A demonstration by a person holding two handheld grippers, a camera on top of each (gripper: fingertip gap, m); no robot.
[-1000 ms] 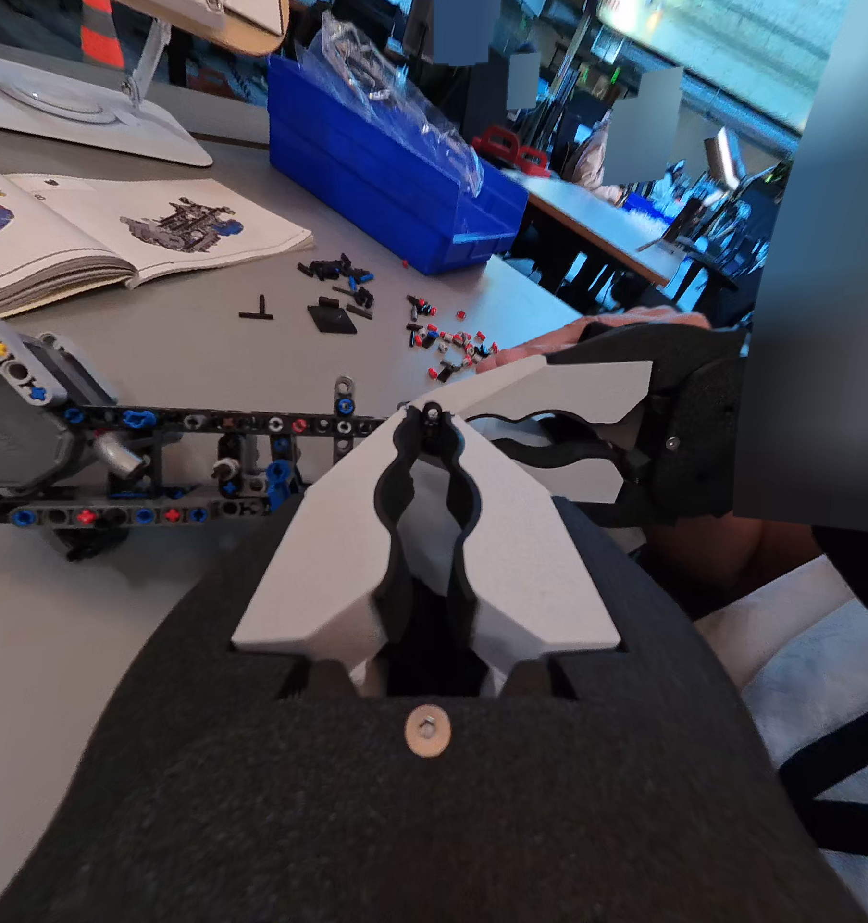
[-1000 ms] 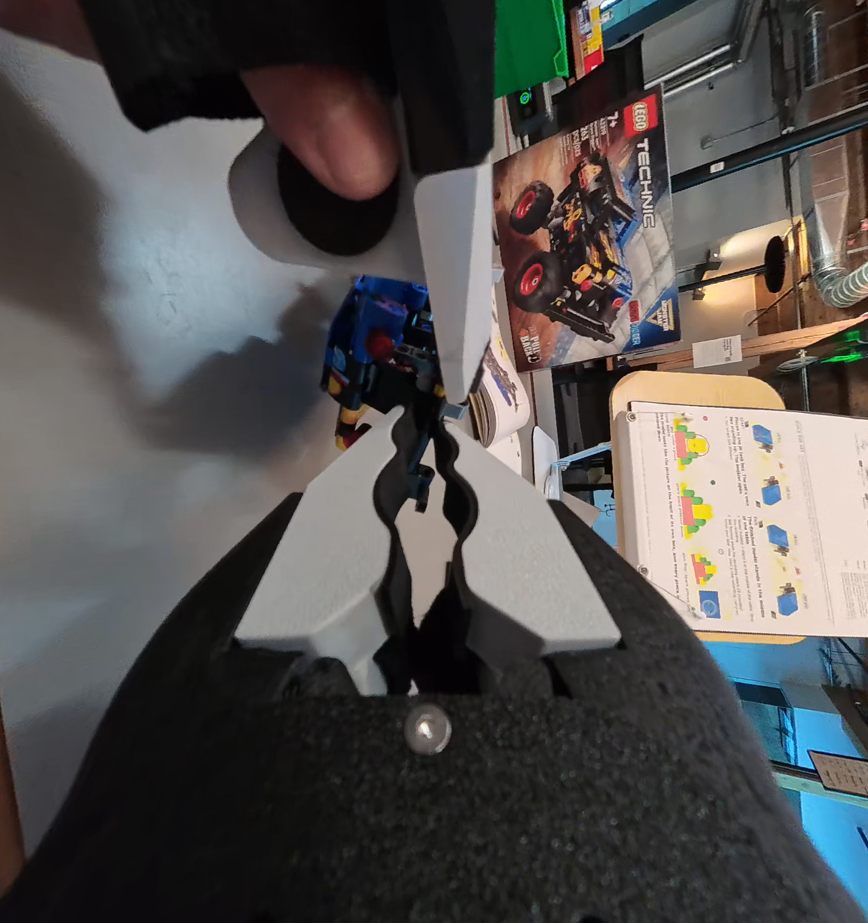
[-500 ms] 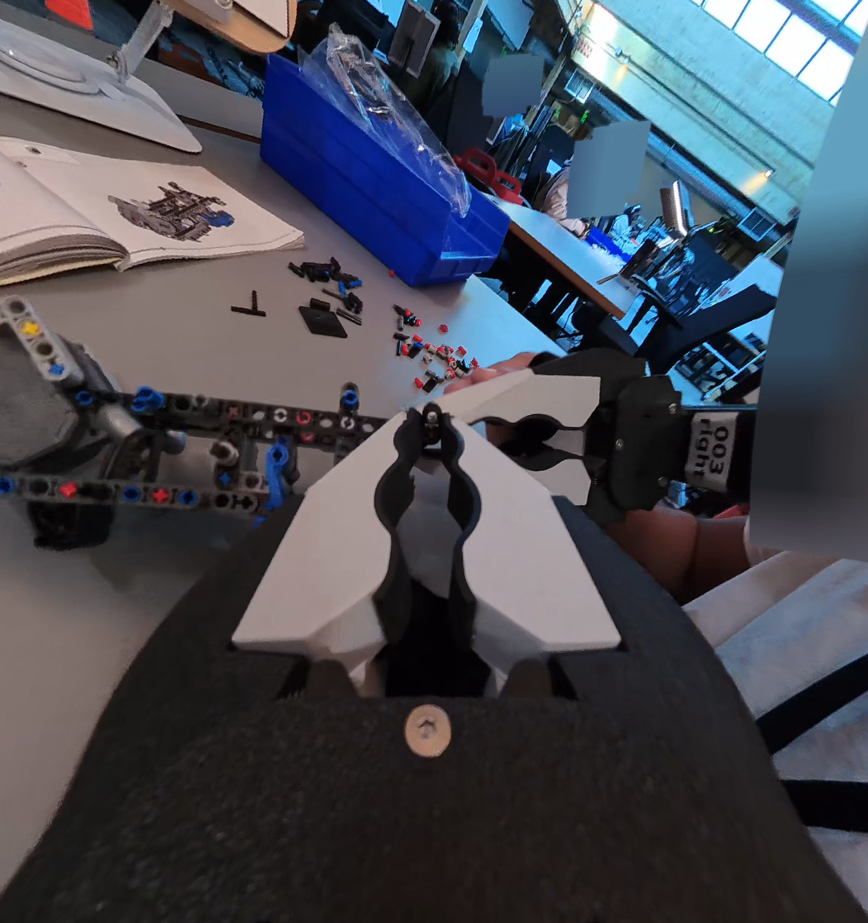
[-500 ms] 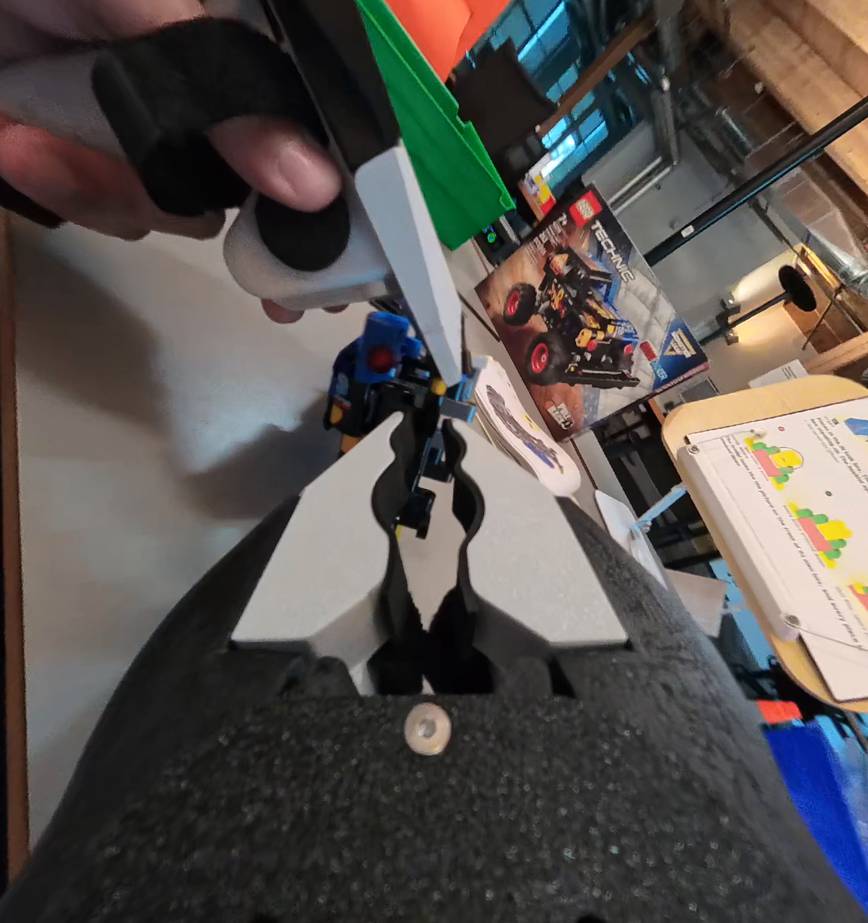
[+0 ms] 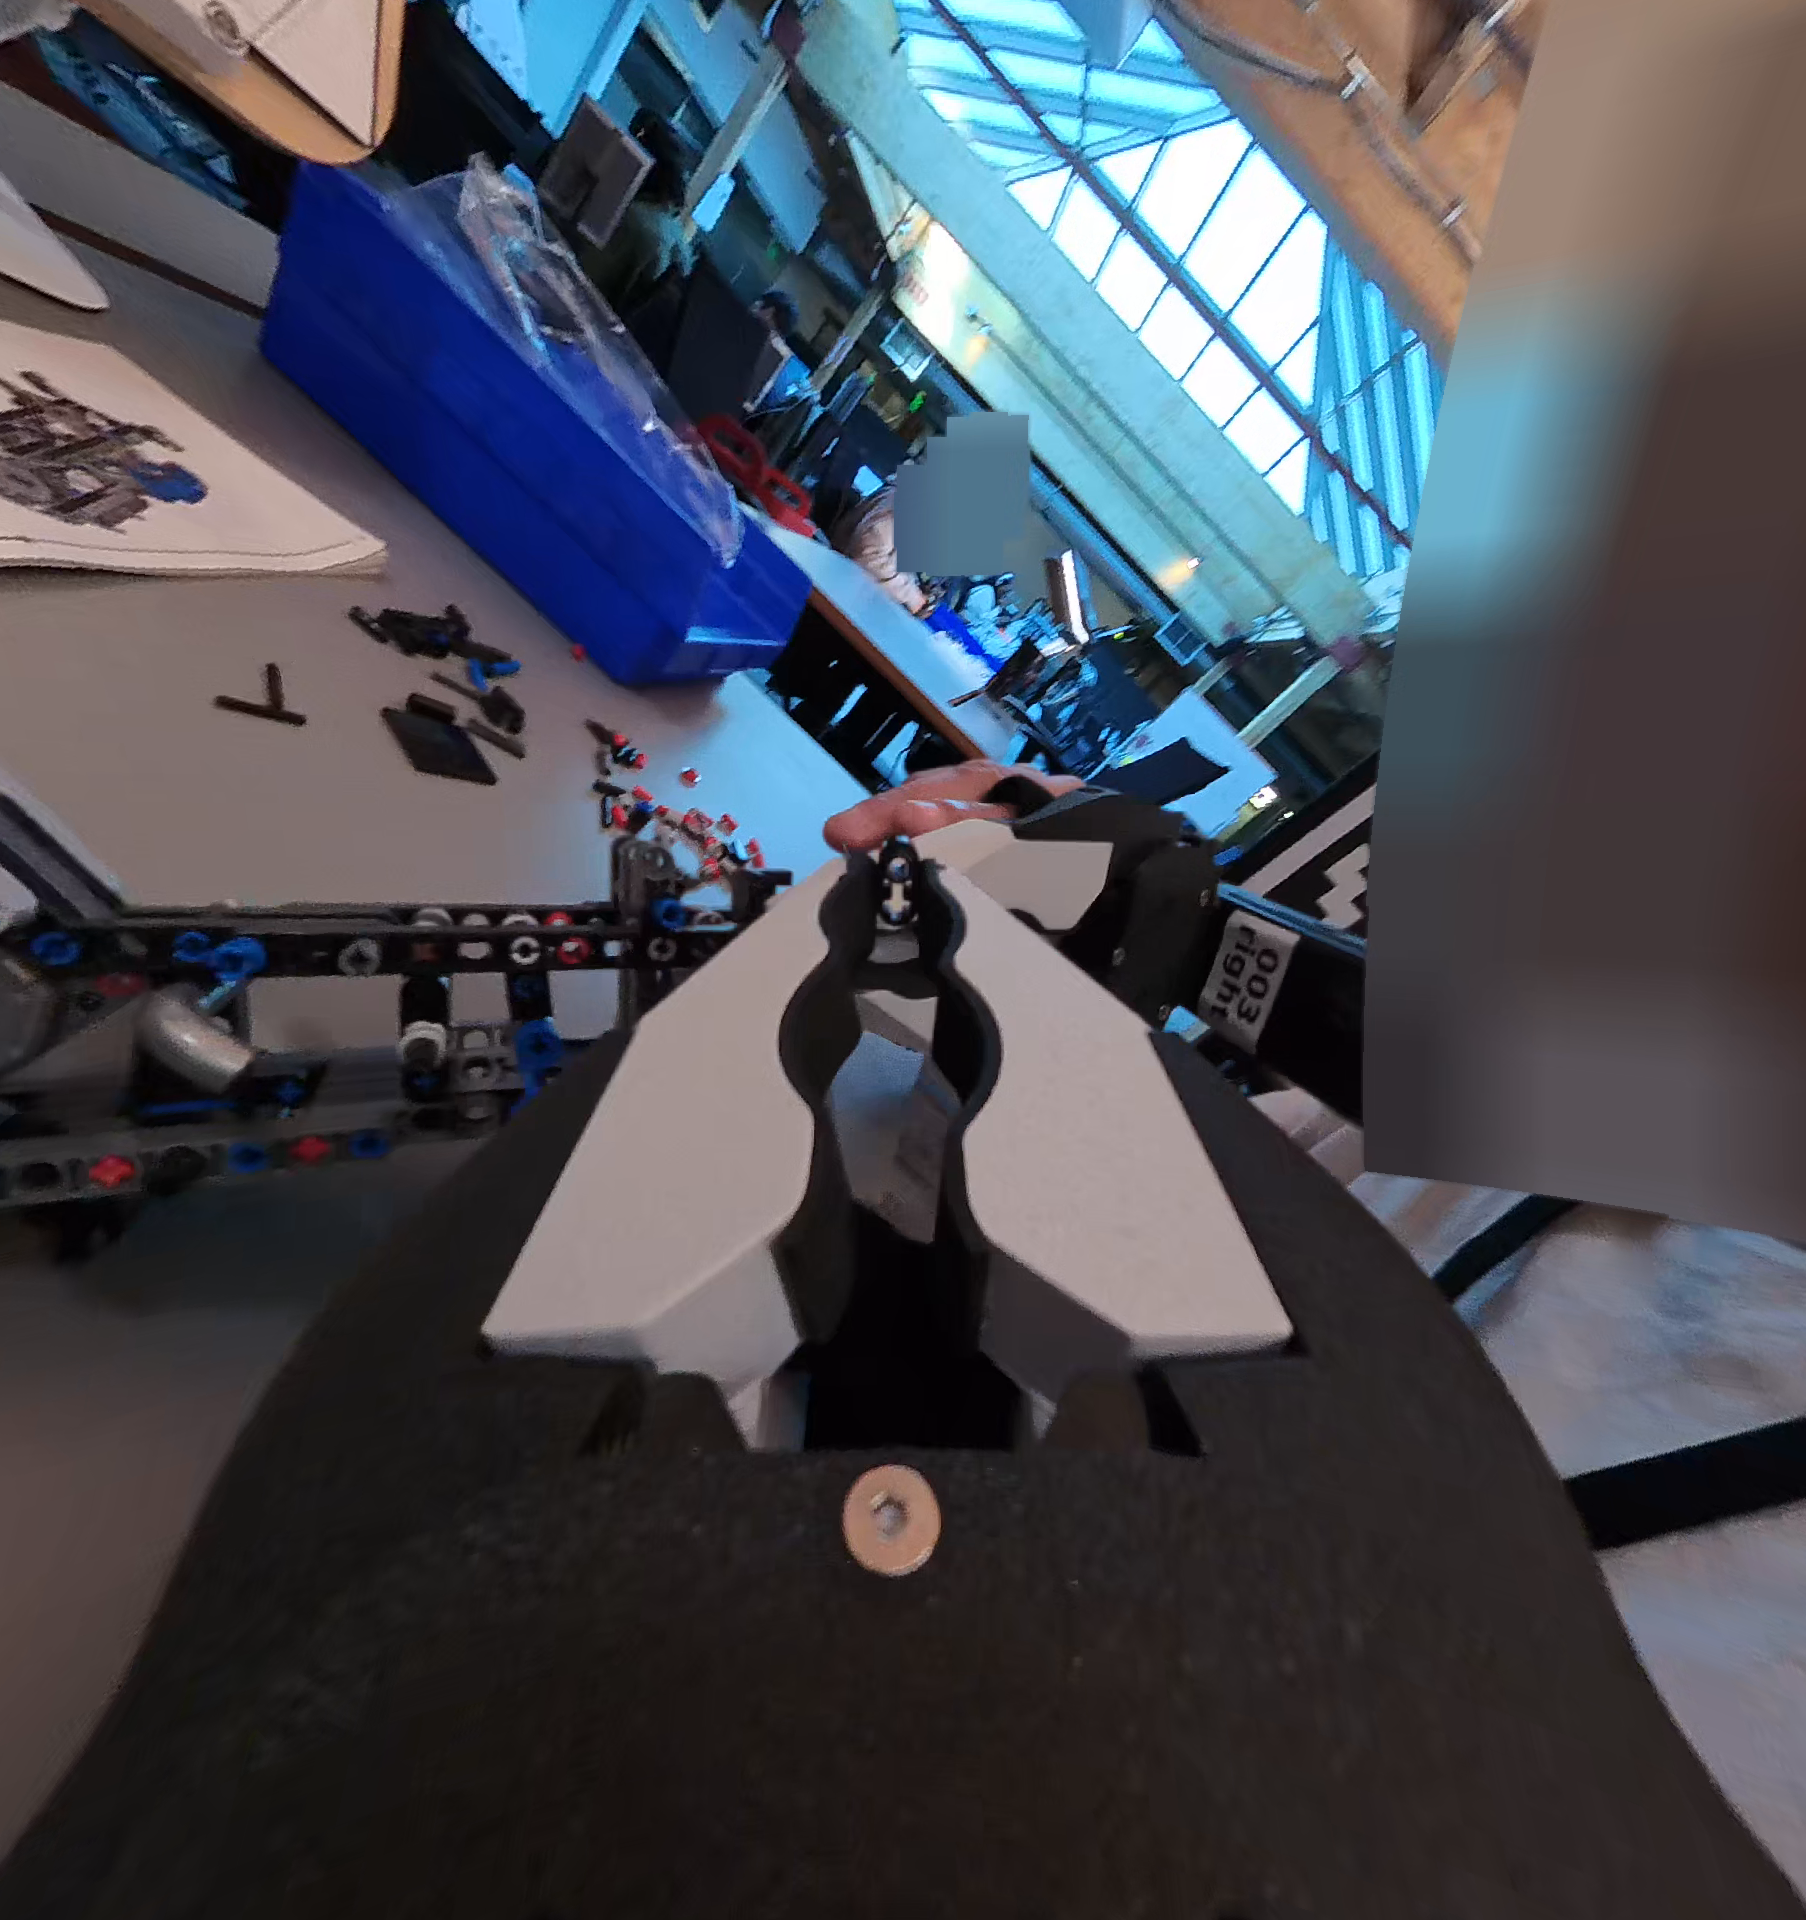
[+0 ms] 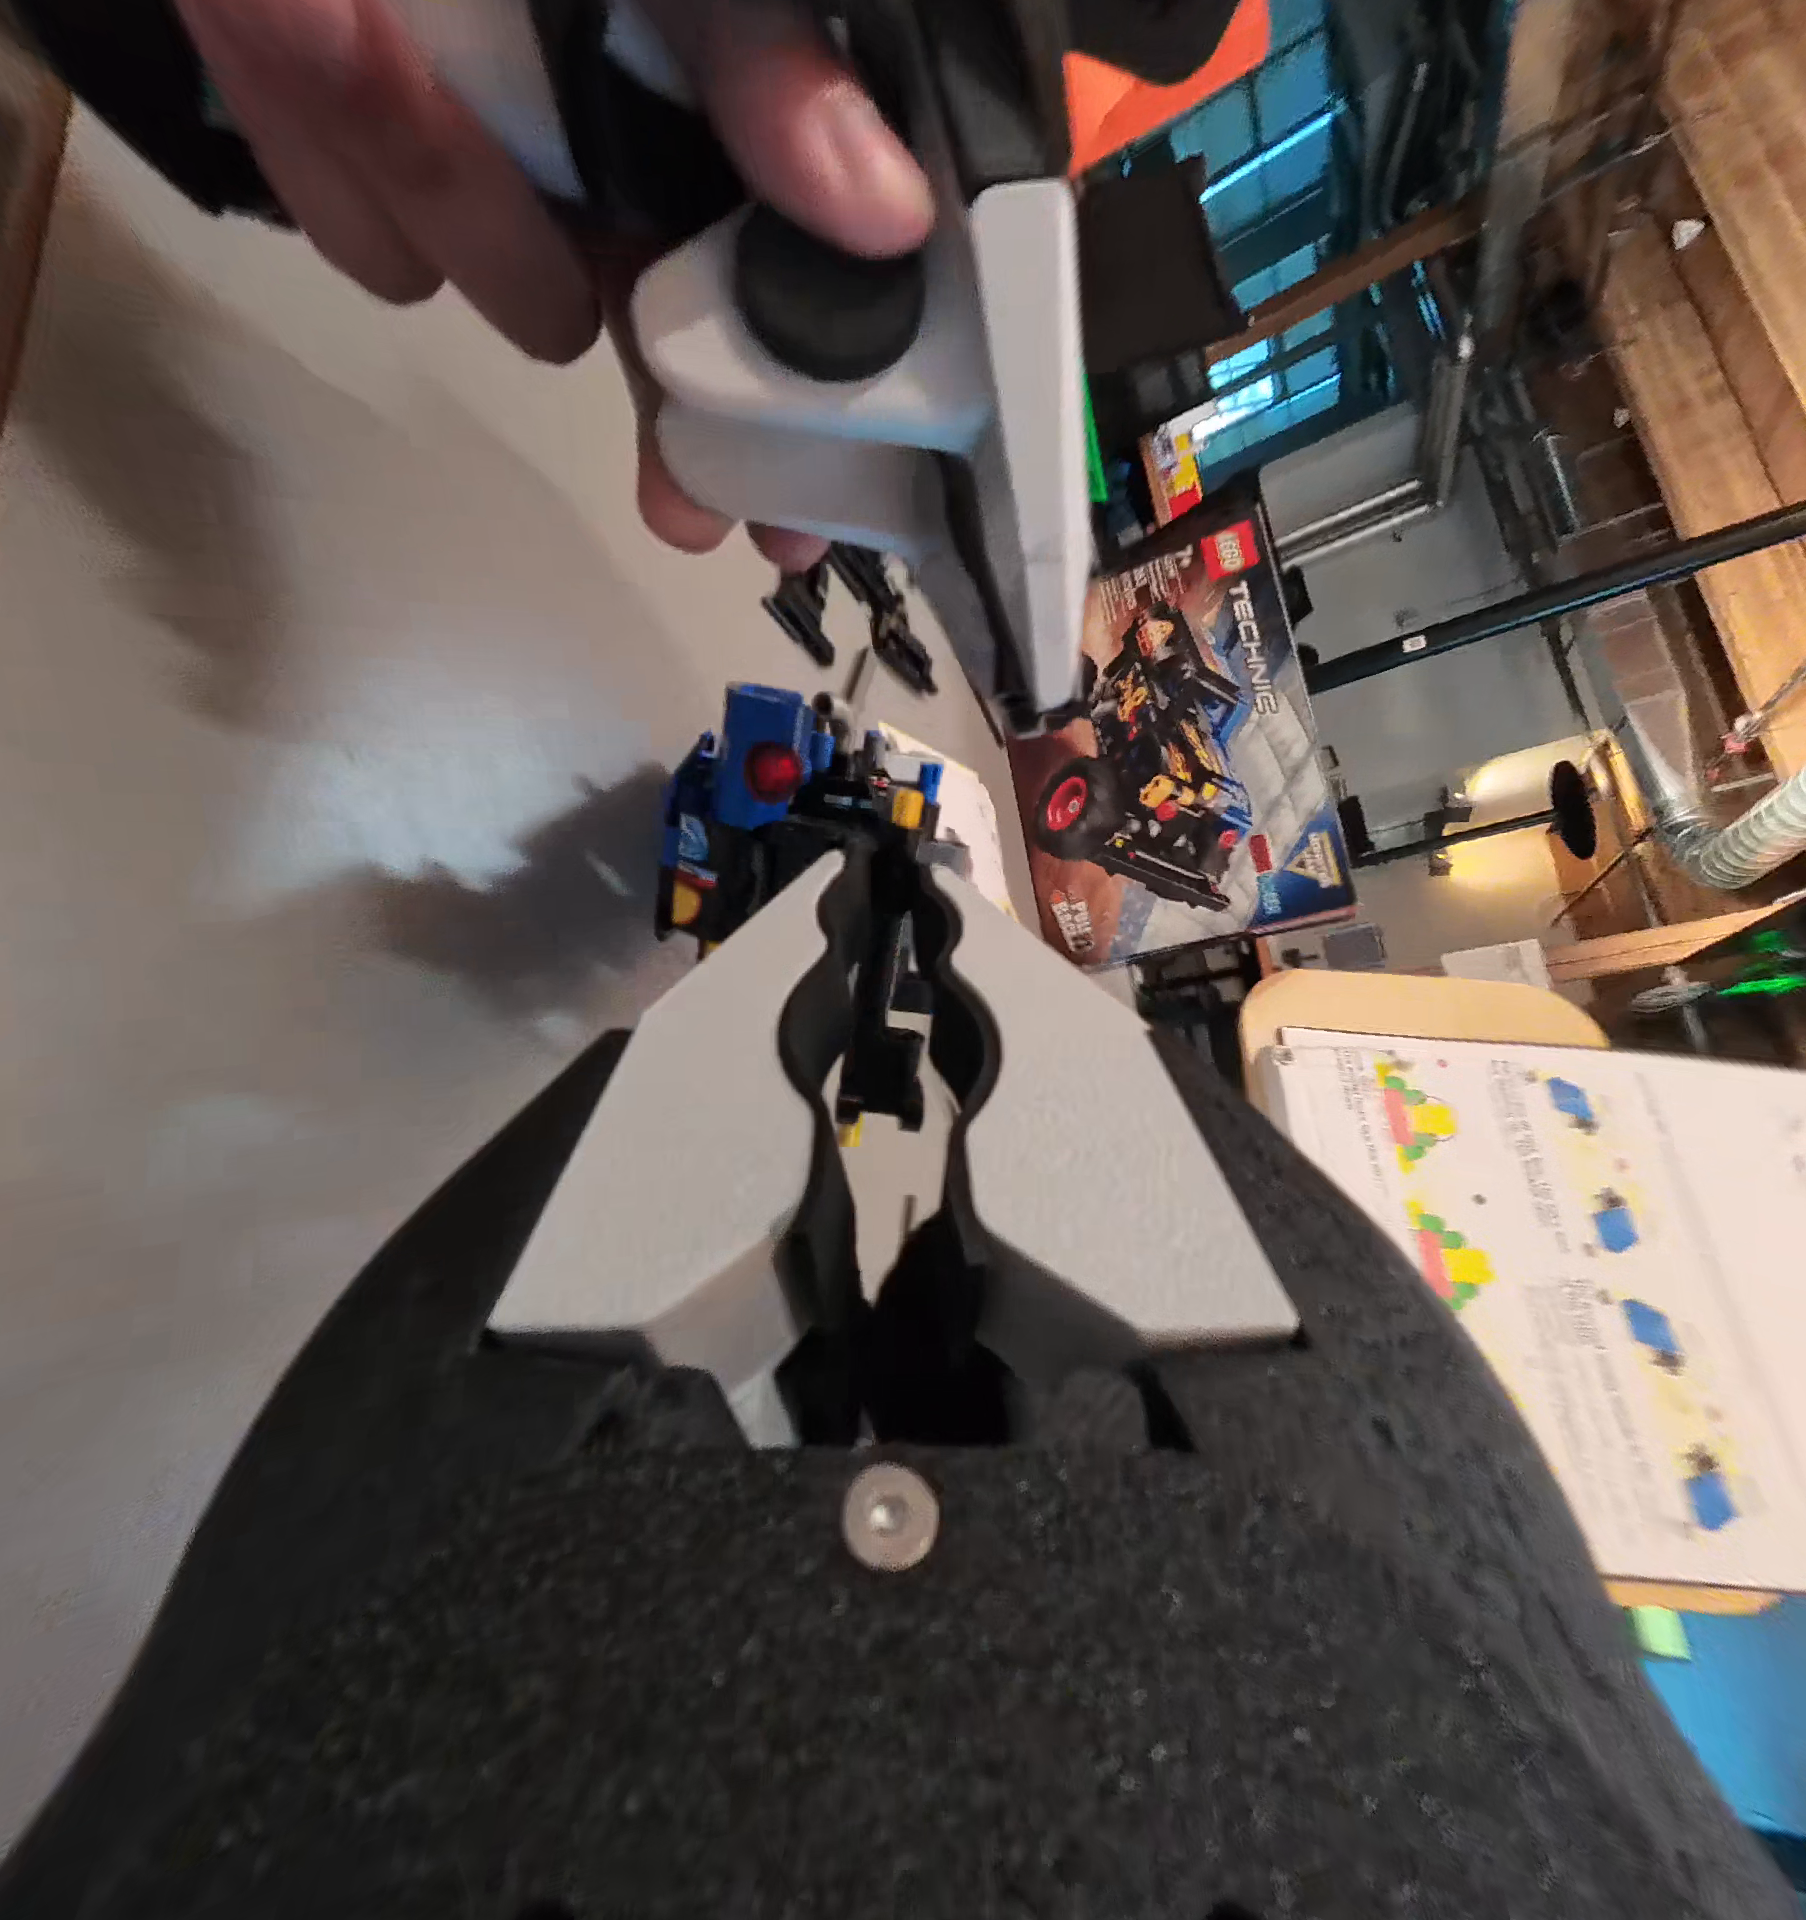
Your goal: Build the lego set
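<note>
Left gripper (image 5: 897,883): fingers pinched on a small black link (image 5: 895,896) at their tips, held above the table (image 5: 203,810).

Right gripper (image 6: 883,883): fingers pinched on the black end of the chassis (image 6: 883,997), which runs lengthwise between them.

Chassis, left wrist view (image 5: 359,997): long black beam frame with blue and red pins and a grey elbow, stretching from the gripper tips to the left edge, just over the table. Right wrist view: far end carries blue, yellow and red parts (image 6: 764,800).

Right gripper seen from the left (image 5: 992,847): its tips lie just behind the left's, a hand (image 5: 920,810) on top.

Left gripper seen from the right (image 6: 1024,665): above the chassis, a hand (image 6: 587,156) gripping it; whether it touches the chassis cannot be told.

Loose parts (image 5: 587,727): black, red and blue, scattered beyond the chassis.

Booklet (image 5: 120,468): open, far left.

Bin (image 5: 525,468): blue, behind the parts, a clear bag (image 5: 587,291) on it.

Box (image 6: 1190,748): upright beyond the chassis.

Sheet (image 6: 1564,1278): printed, on a board, right.
</note>
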